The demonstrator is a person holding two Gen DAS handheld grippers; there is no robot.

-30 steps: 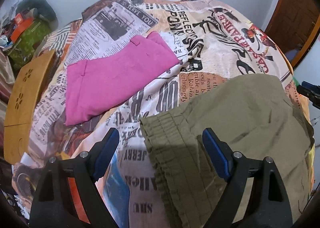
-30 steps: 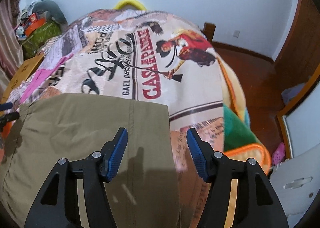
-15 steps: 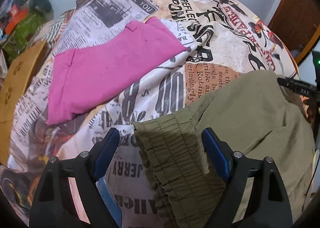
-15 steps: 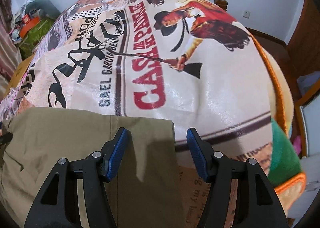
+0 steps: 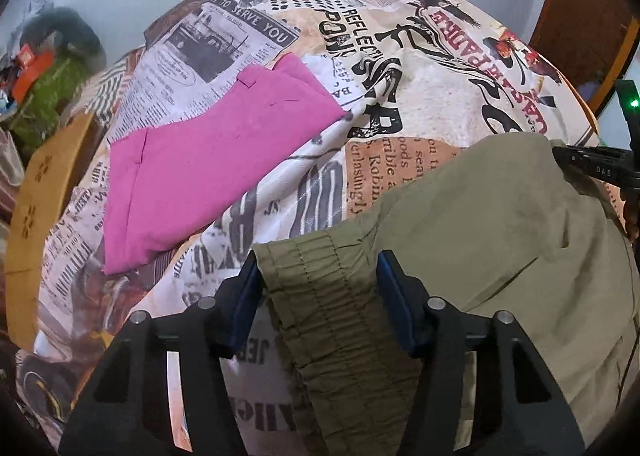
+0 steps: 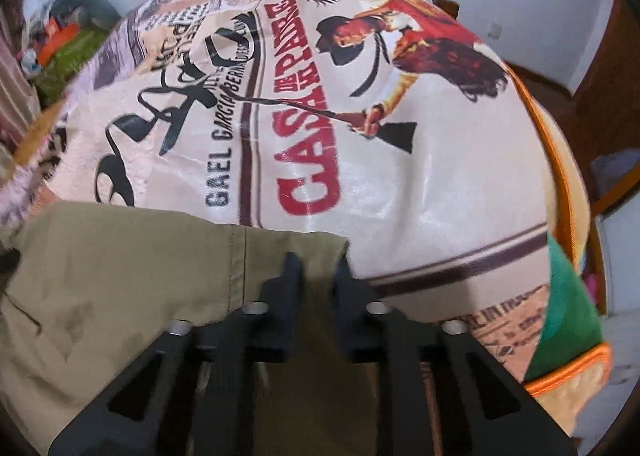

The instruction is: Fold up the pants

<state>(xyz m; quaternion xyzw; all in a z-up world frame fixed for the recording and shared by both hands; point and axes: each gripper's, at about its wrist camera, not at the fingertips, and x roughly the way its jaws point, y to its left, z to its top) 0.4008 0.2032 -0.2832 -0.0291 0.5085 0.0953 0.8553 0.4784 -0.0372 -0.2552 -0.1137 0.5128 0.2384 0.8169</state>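
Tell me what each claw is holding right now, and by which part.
Right claw: closed on the olive pants at a hem corner. Left claw: partly closed around the gathered waistband; whether it grips cannot be told.

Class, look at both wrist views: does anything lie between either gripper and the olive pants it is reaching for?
Nothing visible does. The left gripper already straddles the elastic waistband of the olive pants, jaws open around it. The right gripper has its jaws nearly together at the pants' far corner; whether it pinches cloth is unclear.
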